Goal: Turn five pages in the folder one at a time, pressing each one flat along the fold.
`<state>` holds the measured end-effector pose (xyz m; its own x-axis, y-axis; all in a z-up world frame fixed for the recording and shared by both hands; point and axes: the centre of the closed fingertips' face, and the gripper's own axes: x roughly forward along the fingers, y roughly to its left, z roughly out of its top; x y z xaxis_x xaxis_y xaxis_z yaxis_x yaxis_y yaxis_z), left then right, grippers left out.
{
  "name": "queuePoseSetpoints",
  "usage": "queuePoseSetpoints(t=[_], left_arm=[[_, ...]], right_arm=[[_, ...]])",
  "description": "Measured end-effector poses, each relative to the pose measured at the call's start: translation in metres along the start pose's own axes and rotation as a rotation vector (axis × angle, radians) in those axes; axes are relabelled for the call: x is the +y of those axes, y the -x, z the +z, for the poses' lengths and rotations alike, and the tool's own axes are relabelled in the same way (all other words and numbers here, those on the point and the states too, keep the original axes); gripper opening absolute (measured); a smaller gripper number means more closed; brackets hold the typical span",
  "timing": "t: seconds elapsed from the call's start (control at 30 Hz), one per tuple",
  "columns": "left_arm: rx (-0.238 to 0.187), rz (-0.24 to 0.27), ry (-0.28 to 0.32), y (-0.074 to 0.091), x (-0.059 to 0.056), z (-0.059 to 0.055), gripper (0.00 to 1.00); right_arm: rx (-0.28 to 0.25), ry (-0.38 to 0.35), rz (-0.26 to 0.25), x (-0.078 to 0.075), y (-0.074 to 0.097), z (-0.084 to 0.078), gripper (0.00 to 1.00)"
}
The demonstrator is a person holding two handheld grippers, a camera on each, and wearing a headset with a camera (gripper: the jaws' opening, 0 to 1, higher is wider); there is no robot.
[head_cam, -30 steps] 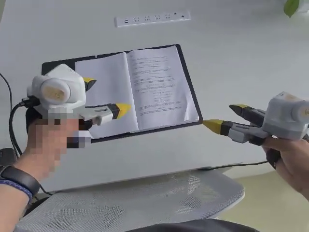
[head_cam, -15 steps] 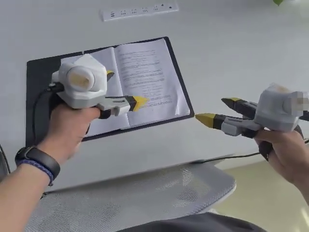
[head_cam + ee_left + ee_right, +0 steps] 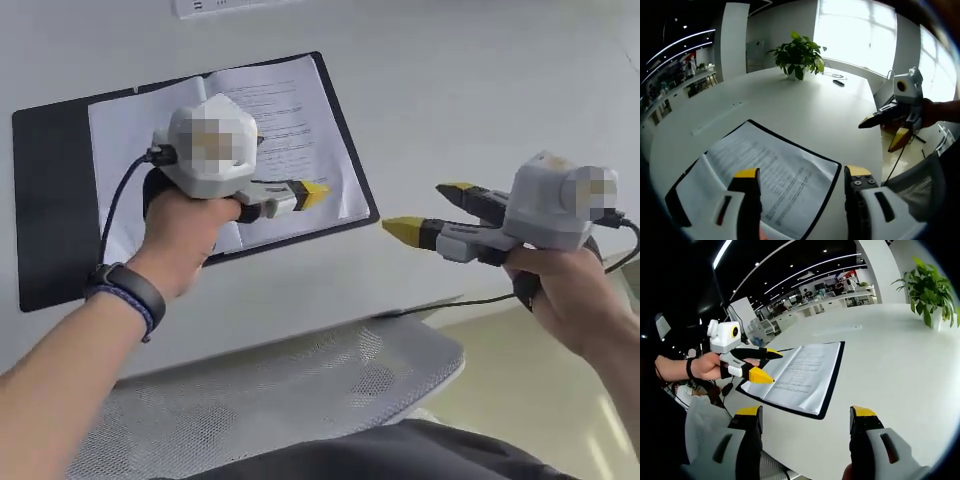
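Two grippers, both empty, jaws wide apart. Left gripper [image 3: 802, 172] hovers over right-hand page [image 3: 290, 100] of folder [image 3: 50, 200], lying open on table [image 3: 480, 100]: we judge it poised for pg pickup. Right gripper [image 3: 430, 209] hangs off folder's right edge, prob. keeping swing path clear.

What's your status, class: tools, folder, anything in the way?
Left tool open, hovering over the folder. Right tool open, off to the side. Folder lies open, pages flat. Nothing blocking.
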<state>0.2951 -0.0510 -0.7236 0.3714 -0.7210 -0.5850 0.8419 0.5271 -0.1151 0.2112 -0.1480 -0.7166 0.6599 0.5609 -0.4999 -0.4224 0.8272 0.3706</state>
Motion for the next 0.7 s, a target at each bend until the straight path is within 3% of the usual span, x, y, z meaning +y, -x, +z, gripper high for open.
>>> queuePoseSetpoints(t=[0.33, 0.7], left_arm=[[0.045, -0.022, -0.006, -0.041, -0.014, -0.014, 0.65], [0.098, 0.014, -0.004, -0.071, -0.014, -0.034, 0.63]], right_arm=[[0.013, -0.002, 0.006, -0.001, 0.001, -0.005, 0.70], [0.016, -0.018, 0.014, -0.004, 0.002, -0.006, 0.69]])
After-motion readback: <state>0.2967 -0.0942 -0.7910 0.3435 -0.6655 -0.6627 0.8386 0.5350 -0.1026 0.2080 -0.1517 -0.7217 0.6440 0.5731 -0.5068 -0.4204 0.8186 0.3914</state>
